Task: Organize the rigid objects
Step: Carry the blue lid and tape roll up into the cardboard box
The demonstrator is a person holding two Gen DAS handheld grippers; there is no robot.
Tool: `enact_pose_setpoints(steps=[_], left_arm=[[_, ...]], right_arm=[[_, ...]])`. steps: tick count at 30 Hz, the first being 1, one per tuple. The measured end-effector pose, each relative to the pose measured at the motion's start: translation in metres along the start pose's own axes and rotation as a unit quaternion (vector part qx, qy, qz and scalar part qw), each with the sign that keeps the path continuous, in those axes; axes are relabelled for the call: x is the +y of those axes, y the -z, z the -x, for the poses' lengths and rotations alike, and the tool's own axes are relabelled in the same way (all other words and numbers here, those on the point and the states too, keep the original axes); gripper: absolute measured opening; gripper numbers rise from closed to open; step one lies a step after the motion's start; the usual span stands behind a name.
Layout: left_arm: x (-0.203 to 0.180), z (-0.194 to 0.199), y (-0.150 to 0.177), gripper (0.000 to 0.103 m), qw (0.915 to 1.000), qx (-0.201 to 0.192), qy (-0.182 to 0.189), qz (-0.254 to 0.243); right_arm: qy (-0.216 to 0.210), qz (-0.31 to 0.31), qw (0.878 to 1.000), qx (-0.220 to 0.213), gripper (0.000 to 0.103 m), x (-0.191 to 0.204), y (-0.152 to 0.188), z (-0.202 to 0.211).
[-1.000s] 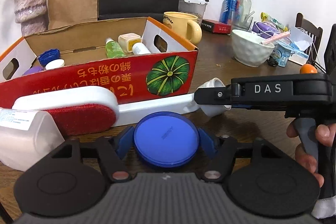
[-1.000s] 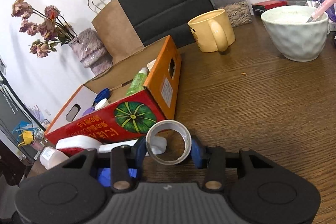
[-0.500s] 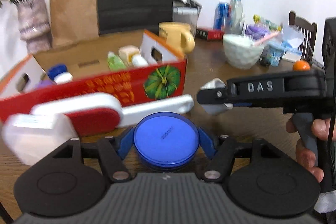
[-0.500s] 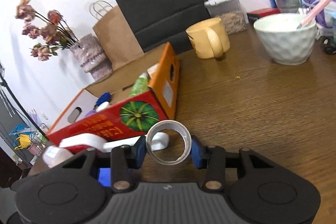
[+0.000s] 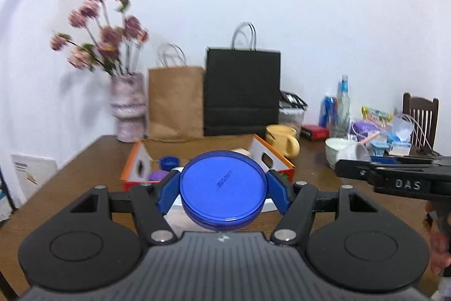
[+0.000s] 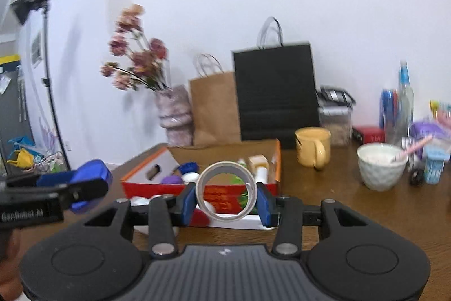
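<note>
My left gripper (image 5: 222, 192) is shut on a round blue lid (image 5: 222, 185) and holds it raised above the table, in front of the red and orange cardboard box (image 5: 277, 164). My right gripper (image 6: 226, 198) is shut on a roll of clear tape (image 6: 226, 191), also raised, in front of the same box (image 6: 277, 160). The box holds a blue cap (image 6: 188, 167), a purple item (image 6: 170, 179), small white bottles (image 6: 260, 174) and a green bottle. The right gripper shows at the right edge of the left wrist view (image 5: 394, 177); the left gripper with the blue lid (image 6: 84, 182) shows at the left of the right wrist view.
A white brush with a red pad (image 6: 201, 216) lies in front of the box. Behind are a vase of dried flowers (image 5: 129, 106), a brown bag (image 5: 176, 103), a black bag (image 5: 242, 92). To the right are a yellow mug (image 6: 313, 150), a white bowl (image 6: 382, 168), bottles, clutter.
Both grippers have lifted well up from the table with the blue lid and the tape roll still held. The box and brush now sit lower and farther in both views.
</note>
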State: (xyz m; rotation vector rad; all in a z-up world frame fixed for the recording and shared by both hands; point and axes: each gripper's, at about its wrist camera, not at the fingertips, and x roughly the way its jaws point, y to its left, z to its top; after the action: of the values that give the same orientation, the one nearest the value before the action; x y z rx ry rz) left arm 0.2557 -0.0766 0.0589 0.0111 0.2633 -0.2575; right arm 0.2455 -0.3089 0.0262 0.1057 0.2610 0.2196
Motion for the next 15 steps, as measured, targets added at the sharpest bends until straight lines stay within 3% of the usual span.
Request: enact_pose_setpoints(steps=[8, 15], left_arm=[[0.024, 0.089, 0.024, 0.067, 0.9990, -0.034, -0.025, 0.014], [0.036, 0.142, 0.057, 0.067, 0.9983, -0.031, -0.026, 0.043]], right_arm=[[-0.005, 0.008, 0.999, -0.045, 0.043, 0.052, 0.025, 0.074], [-0.005, 0.015, 0.998, -0.061, 0.043, 0.088, 0.068, 0.127]])
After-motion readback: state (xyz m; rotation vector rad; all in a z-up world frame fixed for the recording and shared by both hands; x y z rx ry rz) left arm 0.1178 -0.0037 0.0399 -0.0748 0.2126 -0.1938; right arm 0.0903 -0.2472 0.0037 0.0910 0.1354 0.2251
